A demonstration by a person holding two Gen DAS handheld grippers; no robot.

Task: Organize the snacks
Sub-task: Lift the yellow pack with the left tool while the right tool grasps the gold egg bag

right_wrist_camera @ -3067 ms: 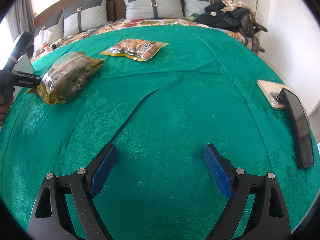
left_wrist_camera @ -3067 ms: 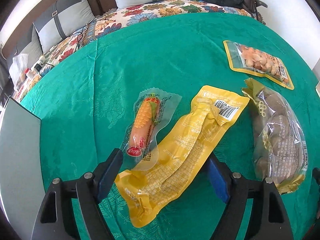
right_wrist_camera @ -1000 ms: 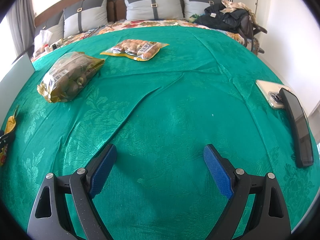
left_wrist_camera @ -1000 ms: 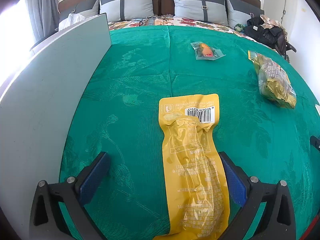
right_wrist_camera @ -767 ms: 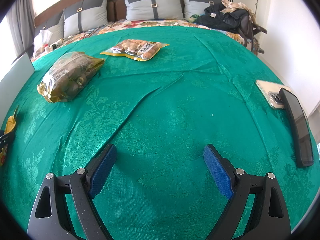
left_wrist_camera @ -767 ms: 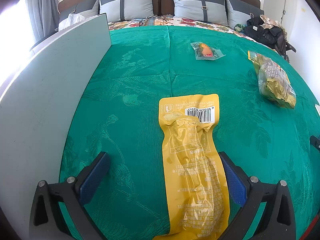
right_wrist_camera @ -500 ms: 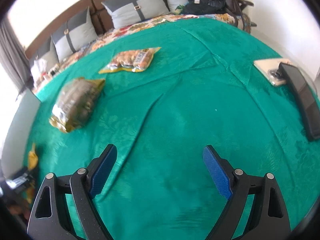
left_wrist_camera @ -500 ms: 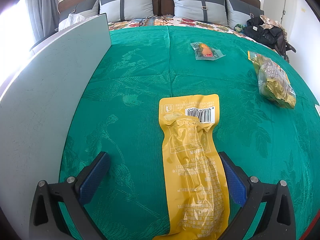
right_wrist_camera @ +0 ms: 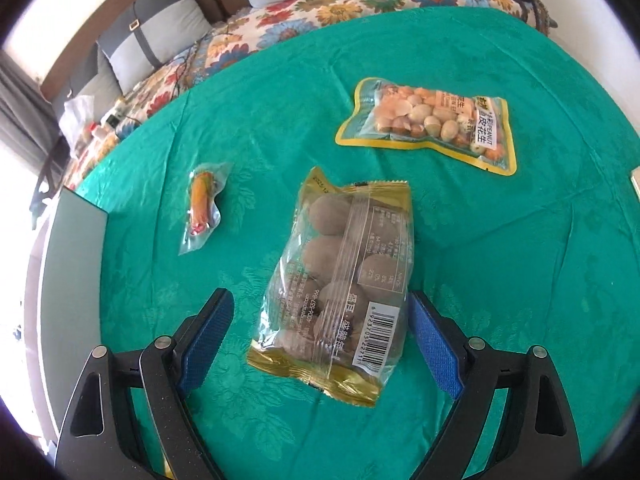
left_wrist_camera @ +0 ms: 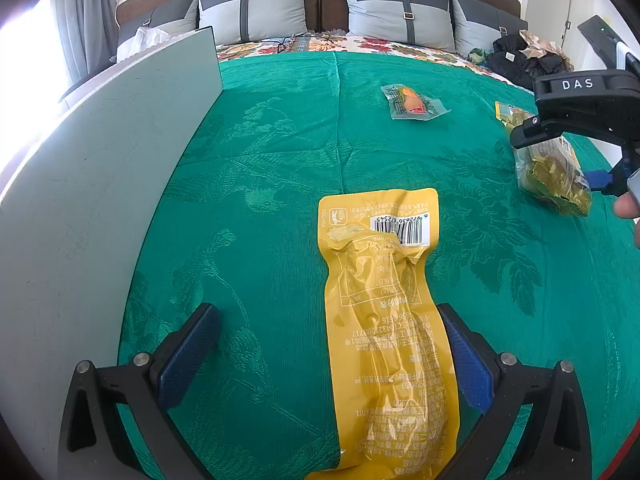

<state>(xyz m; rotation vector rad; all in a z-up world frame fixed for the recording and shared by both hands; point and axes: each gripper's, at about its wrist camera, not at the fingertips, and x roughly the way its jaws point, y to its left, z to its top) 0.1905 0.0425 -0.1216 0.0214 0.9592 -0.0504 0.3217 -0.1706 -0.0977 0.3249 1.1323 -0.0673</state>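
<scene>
A long yellow packet (left_wrist_camera: 384,320) lies flat on the green cloth (left_wrist_camera: 280,152), between the fingers of my open left gripper (left_wrist_camera: 326,316) and close to the right pad. In the right wrist view, my right gripper (right_wrist_camera: 320,300) stands open astride a clear, gold-edged bag of brown round snacks (right_wrist_camera: 344,264). Neither pad presses on the bag. Its black frame (left_wrist_camera: 580,104) shows in the left wrist view, over the same bag (left_wrist_camera: 556,176). A small clear packet with an orange stick (right_wrist_camera: 202,204) and a peanut packet (right_wrist_camera: 428,124) lie further off.
A grey board (left_wrist_camera: 100,200) stands on edge along the left of the cloth, also seen as a grey board (right_wrist_camera: 68,280) from the right wrist. Pillows (left_wrist_camera: 400,12) and a floral sheet (right_wrist_camera: 320,12) lie behind. A fingertip (left_wrist_camera: 626,206) shows at the right edge.
My right gripper swung left and tipped downward, from bare cloth to over the brown snack bag, and came into the left wrist view. The left gripper and yellow packet stayed still.
</scene>
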